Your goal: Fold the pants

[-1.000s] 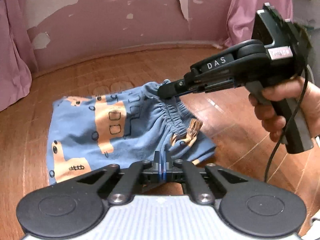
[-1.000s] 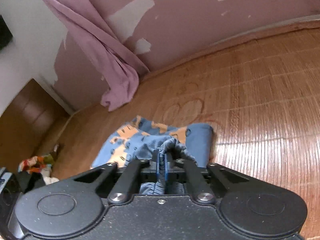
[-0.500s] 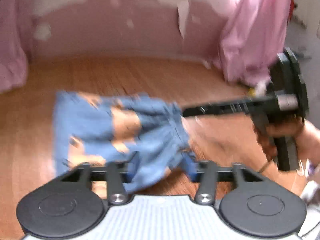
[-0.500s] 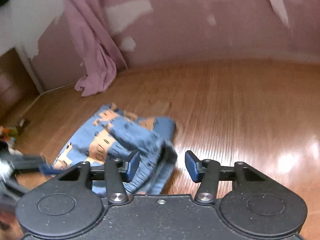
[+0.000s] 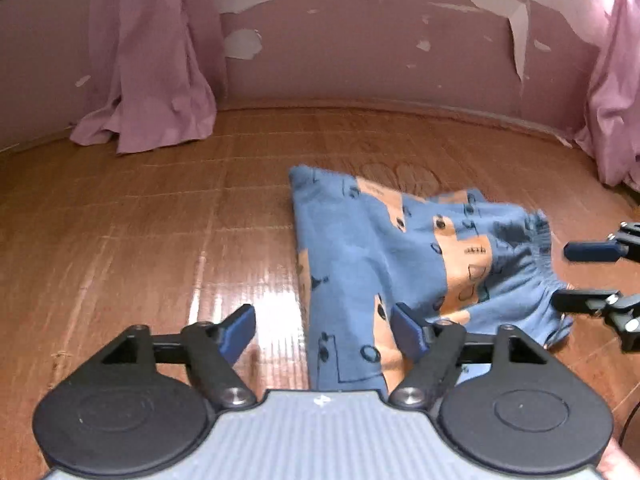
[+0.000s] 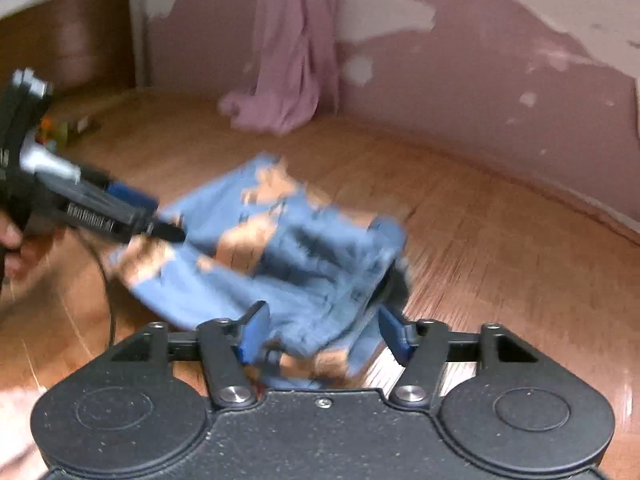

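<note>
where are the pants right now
The pants lie on the wood floor, right of centre in the left wrist view, between the open left gripper and the open right gripper at their waistband.

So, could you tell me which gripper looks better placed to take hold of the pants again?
Probably the right gripper: its open fingers straddle the bunched waistband of the pants, while the left gripper, also open, sits over one edge.

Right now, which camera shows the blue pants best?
The left wrist view. There the pants lie sharp on the wooden floor, and you can see the orange print and the gathered waistband. The right wrist view shows the same pants close up but blurred, with part of the cloth hidden behind the open right gripper.
</note>
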